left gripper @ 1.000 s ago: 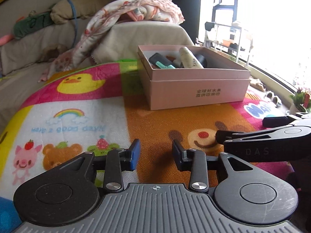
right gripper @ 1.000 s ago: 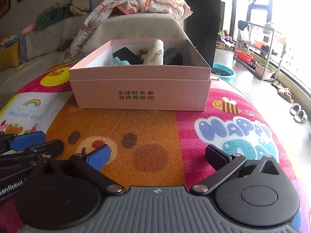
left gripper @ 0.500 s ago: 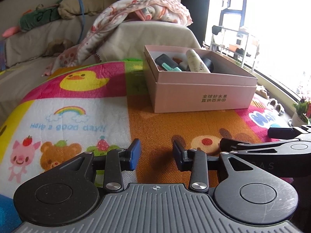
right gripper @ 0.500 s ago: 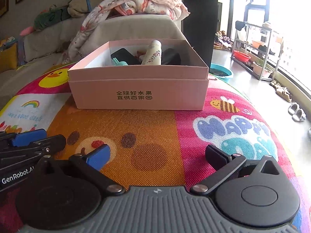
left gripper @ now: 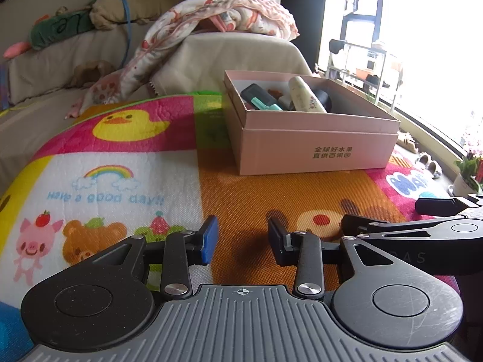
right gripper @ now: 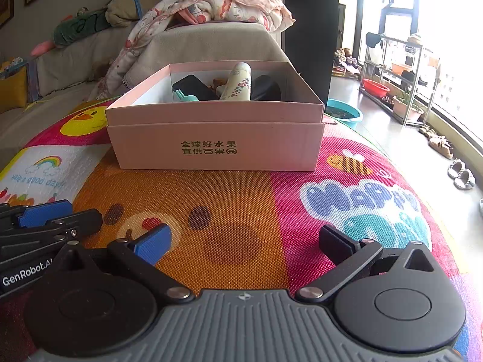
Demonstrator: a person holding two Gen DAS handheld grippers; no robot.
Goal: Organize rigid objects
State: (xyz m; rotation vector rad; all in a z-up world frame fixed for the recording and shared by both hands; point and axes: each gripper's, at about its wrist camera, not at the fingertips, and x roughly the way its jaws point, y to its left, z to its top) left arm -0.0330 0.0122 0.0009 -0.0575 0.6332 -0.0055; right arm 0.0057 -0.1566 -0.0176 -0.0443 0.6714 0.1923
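Two claws, both empty. Left claw [left gripper: 243,238] hovering low over the orange patch of the play mat [left gripper: 247,193], spread partway with only mat showing in the gap. Right claw [right gripper: 246,241] parked just beside it, spread a good bit wider, also pinching nothing.

Straight ahead on the mat: pink box [right gripper: 215,144], lid off, already loaded. Inside, as far as can be made out: a cream bottle [right gripper: 238,83] leaning up against the pile, a black flat case [right gripper: 193,86] on the left, a teal clip-looking thing [right gripper: 185,98] near the front wall, something dark and rounded [right gripper: 267,87] on the right, plus a brownish bit in the middle, too small to name.

Progress-wise, looks basically done. No loose hard stuff visible anywhere on the mat from either view, only the cartoon prints. Blanket [left gripper: 211,21] and plush toys on the sofa [left gripper: 60,60] behind, but soft, so probably not part of this job.

Left to do, at a guess: nothing much, maybe tidy the pile inside the box or find a lid. No lid in sight, though.
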